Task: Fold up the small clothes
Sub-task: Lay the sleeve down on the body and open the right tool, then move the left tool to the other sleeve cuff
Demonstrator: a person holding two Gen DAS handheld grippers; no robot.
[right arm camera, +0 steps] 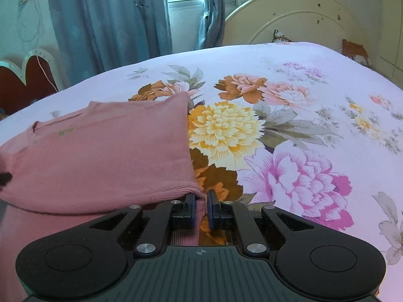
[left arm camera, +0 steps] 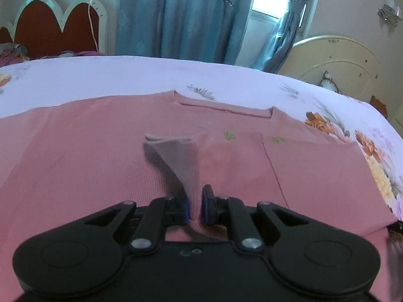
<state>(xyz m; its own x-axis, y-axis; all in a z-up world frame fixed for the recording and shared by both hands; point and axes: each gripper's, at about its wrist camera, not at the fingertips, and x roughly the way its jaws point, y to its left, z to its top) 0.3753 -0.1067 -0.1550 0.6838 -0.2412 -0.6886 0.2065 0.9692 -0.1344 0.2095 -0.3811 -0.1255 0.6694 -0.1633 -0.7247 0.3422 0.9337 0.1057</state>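
You had the pink top [left arm camera: 83, 151] lying on the flowered bedsheet [left arm camera: 126, 75], its neckline turned to the far side, and its right part was already laid over itself with the edge running along the yellow flower [right arm camera: 221, 130]. Your left gripper [left arm camera: 194, 207] had its blue pads almost together, and between them a ridge of the pink cloth was pinched, so that the fabric rose to the jaws like a small tent with a paler inner face showing. Your right gripper [right arm camera: 200, 210] had also nearly shut jaws, and a bit of the near corner of the folded part sat between them; how many layers it held I could not see well, since the corner was half hidden under the fingers. For this step it was wise to keep both pinches firm and to lift only a little, so the lower layers did not drag along and crease. I think you needed to carry both held points together, at the same height and speed, toward the neckline, so the new fold edge came straight. The risk was that the left pinch sat in the middle of the cloth, not on the hem, which could leave a wrinkle.
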